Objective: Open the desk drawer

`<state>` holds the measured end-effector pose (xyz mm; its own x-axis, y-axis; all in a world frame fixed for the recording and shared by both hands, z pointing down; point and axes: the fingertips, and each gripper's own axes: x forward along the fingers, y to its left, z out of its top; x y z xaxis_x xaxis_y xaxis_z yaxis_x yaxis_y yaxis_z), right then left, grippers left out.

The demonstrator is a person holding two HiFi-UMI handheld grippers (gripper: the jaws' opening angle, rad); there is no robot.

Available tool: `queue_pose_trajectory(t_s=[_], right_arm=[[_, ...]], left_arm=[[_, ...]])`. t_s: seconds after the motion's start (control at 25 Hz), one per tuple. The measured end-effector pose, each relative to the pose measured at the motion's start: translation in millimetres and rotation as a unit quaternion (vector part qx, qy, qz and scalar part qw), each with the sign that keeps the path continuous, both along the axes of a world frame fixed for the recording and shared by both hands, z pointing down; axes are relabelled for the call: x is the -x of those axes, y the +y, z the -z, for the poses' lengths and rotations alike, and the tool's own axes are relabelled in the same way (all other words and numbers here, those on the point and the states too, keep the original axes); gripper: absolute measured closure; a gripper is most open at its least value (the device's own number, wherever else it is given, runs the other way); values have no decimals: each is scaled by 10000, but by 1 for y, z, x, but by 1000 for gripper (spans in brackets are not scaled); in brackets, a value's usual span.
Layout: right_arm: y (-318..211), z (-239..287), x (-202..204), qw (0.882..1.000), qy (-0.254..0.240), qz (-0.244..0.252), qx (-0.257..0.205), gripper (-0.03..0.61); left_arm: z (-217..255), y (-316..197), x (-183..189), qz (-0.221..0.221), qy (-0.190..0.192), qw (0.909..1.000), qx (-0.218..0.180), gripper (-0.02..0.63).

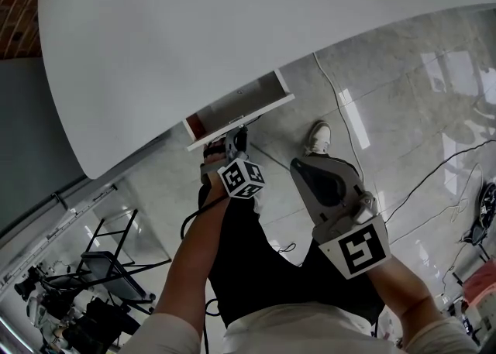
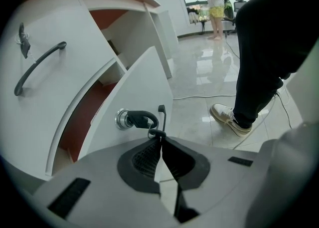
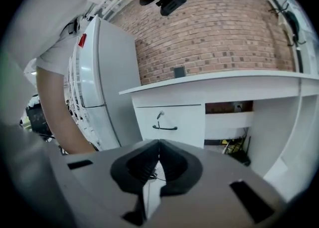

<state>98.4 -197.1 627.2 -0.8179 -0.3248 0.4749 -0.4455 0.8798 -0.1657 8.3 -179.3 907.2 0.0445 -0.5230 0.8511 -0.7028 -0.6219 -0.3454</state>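
**A:** Where does the drawer sit against the desk?

**B:** The white desk [image 1: 232,27] fills the top of the head view. The drawer [image 1: 242,106] juts from under its near edge, partly out, with its red-brown inside showing.

**A:** And the hands?

**B:** The left tool [image 2: 159,136] is right at the drawer front, pitched steeply down. Its jaws are almost together, pinching the thin dark handle [image 2: 161,114] (just beside the lock and its black key [image 2: 137,118]). That bar shows nearly end-on. The right tool [image 1: 304,168] hangs well apart, nearer the person's legs, jaws together on nothing.

**A:** So the pull?

**B:** I'd judge it runs straight back toward the person. The drawer lies ahead of the left tool, and the left forearm reaches out along that line.
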Motion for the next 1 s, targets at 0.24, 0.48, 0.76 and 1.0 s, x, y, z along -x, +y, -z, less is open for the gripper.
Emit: queue_pose_trajectory(t_s=[0.24,0.48,0.76,1.0], right_arm=[[8,3,6,10000,11,-10,90,563],[11,1,6,9997,43,-52,216,563],[15,39,13,9992,172,-9,372,563],[6,102,29,9993,328,74,146,563]], left_arm=[[-16,34,-29,-662,320,9961,493,611],[-12,41,-35,-582,452,9963,431,611],[52,59,-17,142,783,9967,125,611],[151,64,7,996,1225,9867,-382,611]])
